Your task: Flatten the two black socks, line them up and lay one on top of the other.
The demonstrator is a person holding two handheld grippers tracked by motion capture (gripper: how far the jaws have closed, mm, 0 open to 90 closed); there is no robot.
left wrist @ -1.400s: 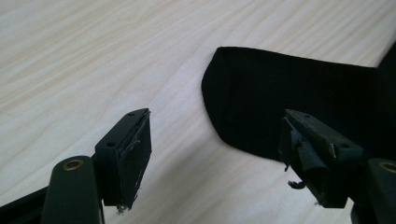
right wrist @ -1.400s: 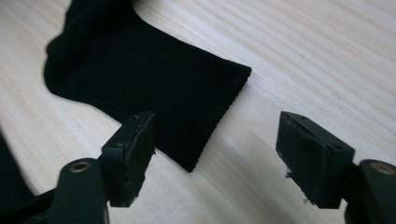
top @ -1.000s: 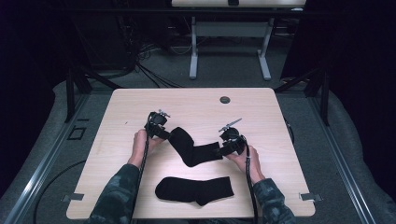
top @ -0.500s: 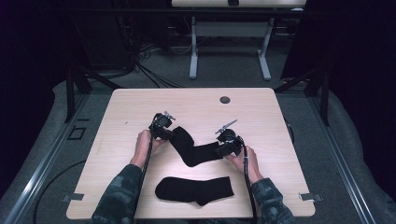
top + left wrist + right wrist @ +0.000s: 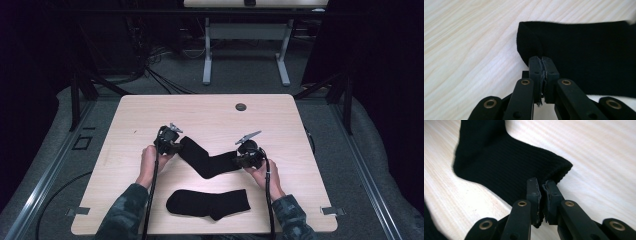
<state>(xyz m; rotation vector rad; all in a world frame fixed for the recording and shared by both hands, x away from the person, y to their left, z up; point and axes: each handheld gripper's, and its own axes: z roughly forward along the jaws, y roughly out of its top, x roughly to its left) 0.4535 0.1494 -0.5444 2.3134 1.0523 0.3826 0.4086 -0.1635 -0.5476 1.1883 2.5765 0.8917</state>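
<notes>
Black sock [image 5: 207, 158] sits mid-table, bent in a V, one end at each of your grippers. Your left gripper [image 5: 169, 141] has its jaws pressed together on the sock's left end; in the left gripper view [image 5: 543, 65] the pads pinch a fold of fabric at the sock's [image 5: 584, 55] edge. Your right gripper [image 5: 246, 155] is clamped on the right end; in the right gripper view [image 5: 542, 188] the jaws are closed on the ribbed cuff of the sock [image 5: 506, 162]. Sock's bend points toward the near edge, both ends angled up toward the far side. Second black sock [image 5: 209, 202] lies flat near the near edge, just beyond the held one, not touching it. Your left hand [image 5: 149, 162] and right hand [image 5: 262, 172] grip the tool handles, camo sleeves [image 5: 125, 215] at the bottom. Wooden table [image 5: 210, 112], small dark round cap [image 5: 241, 106] near the far edge, well apart from both socks.
</notes>
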